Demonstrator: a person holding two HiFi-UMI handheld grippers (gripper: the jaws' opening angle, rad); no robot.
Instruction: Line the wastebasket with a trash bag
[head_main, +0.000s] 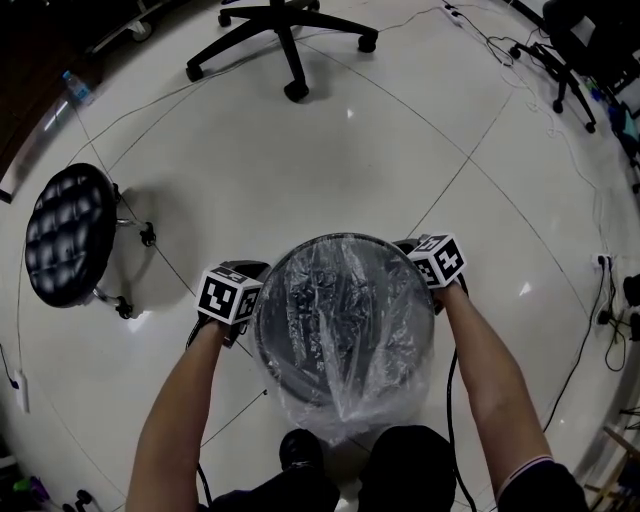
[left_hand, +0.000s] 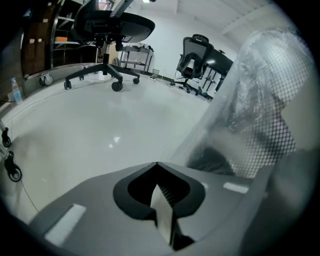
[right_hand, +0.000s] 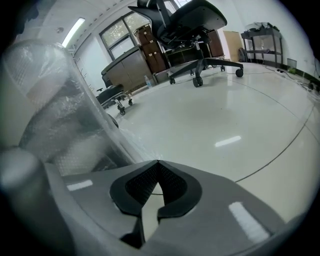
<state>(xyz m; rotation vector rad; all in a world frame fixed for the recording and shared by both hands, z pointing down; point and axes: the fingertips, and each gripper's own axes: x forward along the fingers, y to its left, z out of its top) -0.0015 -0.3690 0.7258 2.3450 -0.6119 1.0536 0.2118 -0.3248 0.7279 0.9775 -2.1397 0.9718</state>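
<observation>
A round black mesh wastebasket (head_main: 268, 352) stands on the floor just in front of my feet. A clear trash bag (head_main: 345, 330) is draped over its mouth, with crumpled film hanging over the near rim. My left gripper (head_main: 254, 272) sits at the basket's left rim and my right gripper (head_main: 406, 247) at its right rim. In the left gripper view the jaws (left_hand: 157, 163) are shut, with the bag film (left_hand: 235, 110) running up from their tip beside the mesh wall (left_hand: 280, 135). The right gripper (right_hand: 158, 161) is likewise shut, with film (right_hand: 65, 115) stretching up to its left.
A black quilted stool (head_main: 68, 232) on castors stands to the left. An office chair base (head_main: 285, 40) is farther ahead, and a water bottle (head_main: 78, 88) stands at the far left. Cables (head_main: 500, 130) trail over the glossy white floor. My shoe (head_main: 300, 450) is below the basket.
</observation>
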